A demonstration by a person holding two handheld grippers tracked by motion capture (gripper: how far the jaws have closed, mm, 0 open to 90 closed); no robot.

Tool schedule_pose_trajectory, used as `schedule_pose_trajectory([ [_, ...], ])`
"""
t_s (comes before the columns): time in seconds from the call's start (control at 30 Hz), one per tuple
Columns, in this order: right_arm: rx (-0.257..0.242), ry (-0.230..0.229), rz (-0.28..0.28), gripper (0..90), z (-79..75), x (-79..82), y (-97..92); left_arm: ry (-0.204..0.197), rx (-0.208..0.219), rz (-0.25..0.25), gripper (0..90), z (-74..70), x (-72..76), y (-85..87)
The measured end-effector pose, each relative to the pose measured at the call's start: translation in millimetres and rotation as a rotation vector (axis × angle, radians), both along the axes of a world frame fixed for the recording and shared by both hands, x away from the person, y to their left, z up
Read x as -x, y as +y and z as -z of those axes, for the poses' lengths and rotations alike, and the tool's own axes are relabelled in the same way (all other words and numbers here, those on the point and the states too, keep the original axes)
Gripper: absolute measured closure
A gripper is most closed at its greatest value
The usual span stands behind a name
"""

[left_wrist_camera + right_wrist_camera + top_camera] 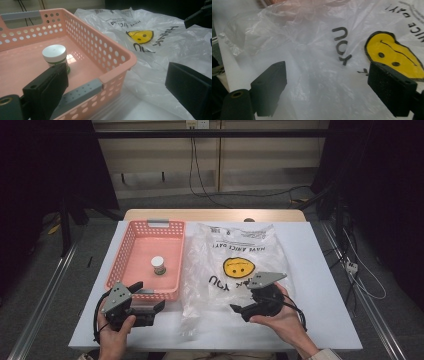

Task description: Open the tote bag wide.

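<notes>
A pink perforated basket (119, 257) (117, 51) stands on the left of the white table. Inside it a small jar with a white lid (158, 265) (54, 55) is upright. To its right lies a crumpled clear plastic bag (240, 242) (160, 67) (312, 57) with a yellow smiley face and black lettering. My left gripper (148, 296) (117, 87) is open at the basket's near right corner, its jaws on either side of that corner and off it. Over the bag's near edge my right gripper (242, 299) (332, 85) is open, with bag film lying between the jaws and no pad pressing on it.
The white tabletop (322, 275) has bare room right of the bag and along its front edge. A wooden table edge (215, 214) sits behind it. Cables (200, 180) trail across the floor at the back and at the right side.
</notes>
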State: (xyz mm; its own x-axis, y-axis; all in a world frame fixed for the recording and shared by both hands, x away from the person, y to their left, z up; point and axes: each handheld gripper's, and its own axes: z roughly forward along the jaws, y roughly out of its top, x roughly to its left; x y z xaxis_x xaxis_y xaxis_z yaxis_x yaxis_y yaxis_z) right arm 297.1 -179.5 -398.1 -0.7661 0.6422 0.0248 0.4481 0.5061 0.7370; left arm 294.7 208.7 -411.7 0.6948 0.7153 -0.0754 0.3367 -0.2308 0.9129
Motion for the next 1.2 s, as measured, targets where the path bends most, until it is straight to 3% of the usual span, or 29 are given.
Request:
schedule_pose_trajectory([
  [0.1,0.012,0.008,-0.012,17.2,4.2,-3.0,9.4,0.003,-0.007,0.003,4.4,0.9,0.8,-1.5],
  [0.17,0.050,0.007,-0.010,16.9,11.7,-6.1,12.4,0.001,-0.016,0.017,4.4,1.3,1.3,-3.5],
  [0.23,0.051,0.044,-0.019,14.3,20.4,-7.8,13.1,-0.002,-0.020,0.022,4.6,1.3,1.8,-4.1],
  [0.3,0.096,0.079,-0.032,11.4,32.7,-5.7,16.5,-0.003,-0.022,0.020,4.6,1.5,1.6,-4.1],
  [0.47,0.149,0.112,-0.044,11.4,45.3,-6.5,19.8,0.000,-0.020,0.030,4.9,1.8,1.7,-4.6],
  [0.53,0.154,0.127,-0.052,15.8,48.2,-7.3,19.6,-0.002,-0.018,0.029,4.9,1.5,1.9,-4.0],
  [0.57,0.153,0.125,-0.051,22.9,49.2,-7.6,18.3,-0.005,-0.020,0.032,4.9,1.3,1.5,-3.3],
  [0.6,0.153,0.125,-0.051,22.9,49.2,-7.6,18.3,-0.003,-0.018,0.030,4.9,1.3,1.8,-3.1],
  [0.63,0.154,0.124,-0.046,29.9,49.6,-8.1,16.1,-0.002,-0.012,0.029,4.9,1.3,2.0,-3.1],
  [0.77,0.143,0.160,-0.045,37.4,51.9,-9.6,12.8,-0.004,-0.012,0.029,4.9,1.1,1.9,-2.6],
  [0.8,0.138,0.167,-0.042,45.0,51.1,-9.3,12.5,-0.004,-0.012,0.029,4.9,1.0,1.9,-2.6],
  [0.83,0.138,0.167,-0.042,45.0,51.1,-9.3,12.5,-0.005,-0.015,0.030,4.9,0.9,1.8,-2.3],
  [1.2,0.135,0.169,0.011,82.3,49.7,-14.5,6.4,-0.005,-0.015,0.026,4.9,0.8,1.7,-1.9],
])
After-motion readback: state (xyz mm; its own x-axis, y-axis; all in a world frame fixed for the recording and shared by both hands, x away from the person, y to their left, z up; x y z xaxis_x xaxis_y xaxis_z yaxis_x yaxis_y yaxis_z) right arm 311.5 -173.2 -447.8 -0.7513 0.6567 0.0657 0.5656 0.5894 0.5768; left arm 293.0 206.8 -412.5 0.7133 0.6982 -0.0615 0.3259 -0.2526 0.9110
